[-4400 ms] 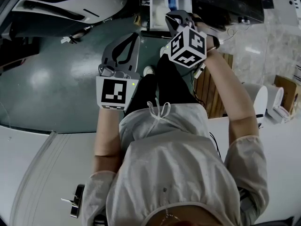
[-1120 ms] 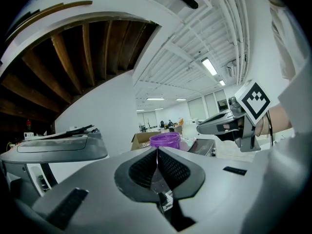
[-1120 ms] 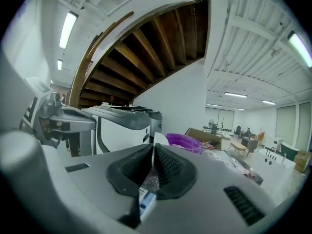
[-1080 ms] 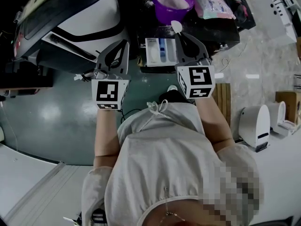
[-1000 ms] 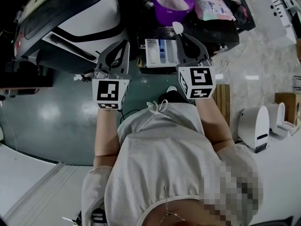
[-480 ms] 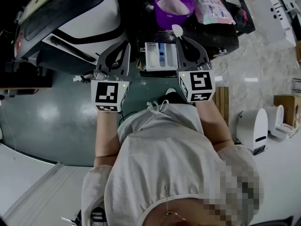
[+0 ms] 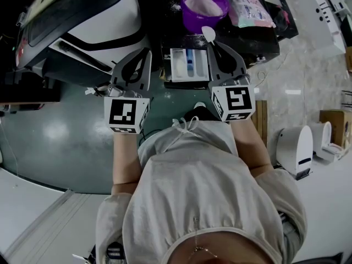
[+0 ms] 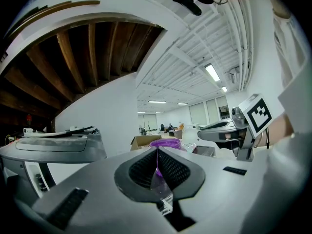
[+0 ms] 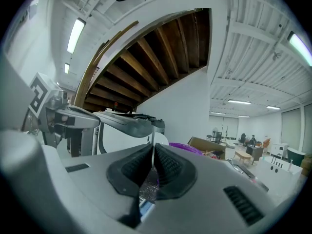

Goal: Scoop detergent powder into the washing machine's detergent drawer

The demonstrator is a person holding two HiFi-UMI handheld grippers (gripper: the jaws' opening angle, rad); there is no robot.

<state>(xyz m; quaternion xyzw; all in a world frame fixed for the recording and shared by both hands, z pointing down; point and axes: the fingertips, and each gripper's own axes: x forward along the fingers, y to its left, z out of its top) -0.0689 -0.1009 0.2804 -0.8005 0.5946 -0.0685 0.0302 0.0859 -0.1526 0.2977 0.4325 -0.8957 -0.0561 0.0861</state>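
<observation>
The left gripper (image 8: pixel 157 156) has its ribbed dark fingers pressed together, empty. The right gripper (image 9: pixel 152 152) pinches a thin white scoop (image 7: pixel 208 33) between its fingers, rounded bowl near the purple tub (image 7: pixel 218 12).

The left hand-held gripper (image 7: pixel 146 53) and the right hand-held gripper (image 7: pixel 212 43) have drawn back slightly.

Bowl (image 7: pixel 204 7) behind drawer (image 7: pixel 186 65); pouch (image 7: pixel 250 10) right of bowl; spoon (image 7: pixel 208 33) in right tongs (image 7: pixel 212 42).
</observation>
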